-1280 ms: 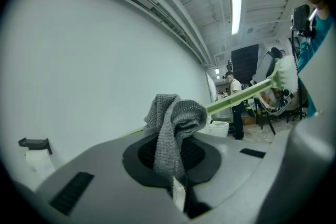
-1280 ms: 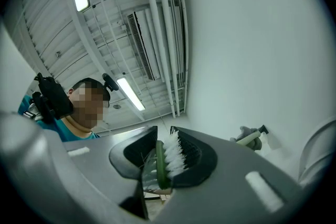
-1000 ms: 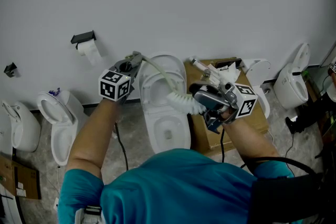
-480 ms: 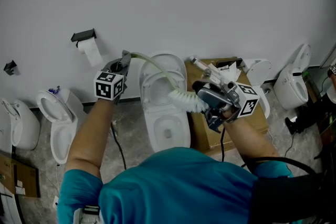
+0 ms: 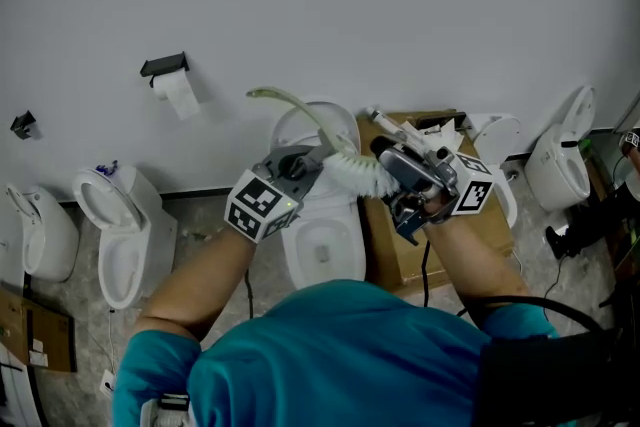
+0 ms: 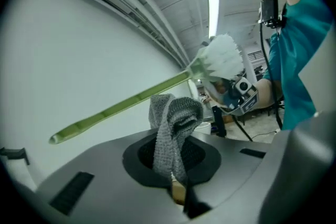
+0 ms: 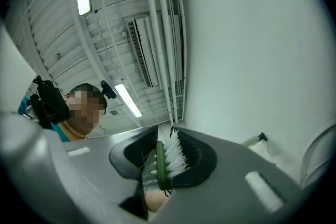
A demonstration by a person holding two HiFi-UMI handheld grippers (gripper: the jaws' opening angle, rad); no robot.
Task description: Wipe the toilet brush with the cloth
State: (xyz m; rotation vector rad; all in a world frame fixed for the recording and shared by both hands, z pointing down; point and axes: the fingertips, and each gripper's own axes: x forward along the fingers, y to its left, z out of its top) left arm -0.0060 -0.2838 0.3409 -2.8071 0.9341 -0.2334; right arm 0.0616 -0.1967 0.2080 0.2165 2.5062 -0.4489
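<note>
there, toilet brush (image 5: 352,173) near cardboard box (image 5: 384,253) holding white items (image 5: 428,131).

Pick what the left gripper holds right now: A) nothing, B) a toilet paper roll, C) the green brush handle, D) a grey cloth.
D: the left gripper view shows the grey cloth pinched between the fingers of the left gripper, while the brush sits in the right gripper.

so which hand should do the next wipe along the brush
Left, probably. The left gripper grips the cloth close to the brush; the right gripper is clamped on the brush's bristle end, so it can only steady it.
</note>
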